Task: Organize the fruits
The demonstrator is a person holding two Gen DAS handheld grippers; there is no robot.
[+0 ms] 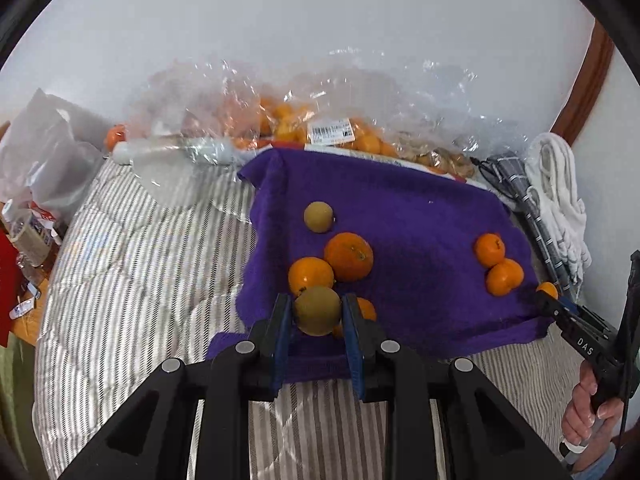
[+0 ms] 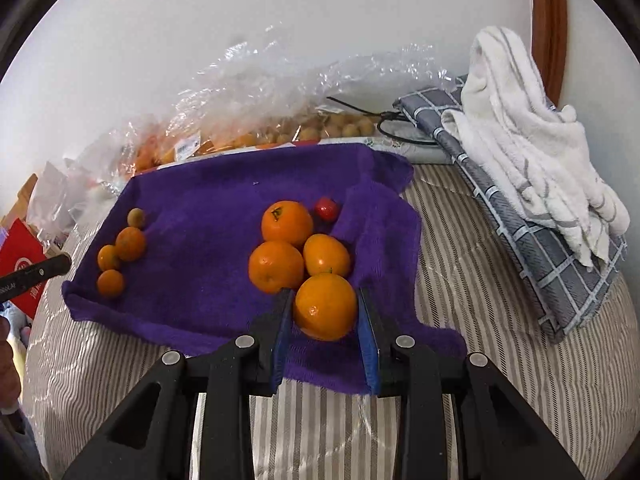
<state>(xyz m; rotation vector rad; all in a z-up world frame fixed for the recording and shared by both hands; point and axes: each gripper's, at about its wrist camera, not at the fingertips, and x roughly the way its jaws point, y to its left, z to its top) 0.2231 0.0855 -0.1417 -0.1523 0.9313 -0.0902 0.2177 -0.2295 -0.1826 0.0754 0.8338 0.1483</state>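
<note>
While poised over the purple towel [image 1: 420, 216], left gripper [image 1: 317, 312] pinching a brownish-green fruit [image 1: 317, 311] — right gripper [image 2: 325, 308] clamped on an orange [image 2: 325, 306]. Both fruits near the towel's front edge — more oranges [image 2: 286, 223] just beyond.

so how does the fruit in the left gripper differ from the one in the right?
Colour: the fruit in the left gripper is a dull olive-brown fruit; the right gripper holds a bright orange fruit.
Size: the brown one looks smaller, so the left jaws sit narrower than the right.
Surface: brown is matte, orange glossy.
Shared: both round, each clamped between blue pads over the purple towel.
</note>
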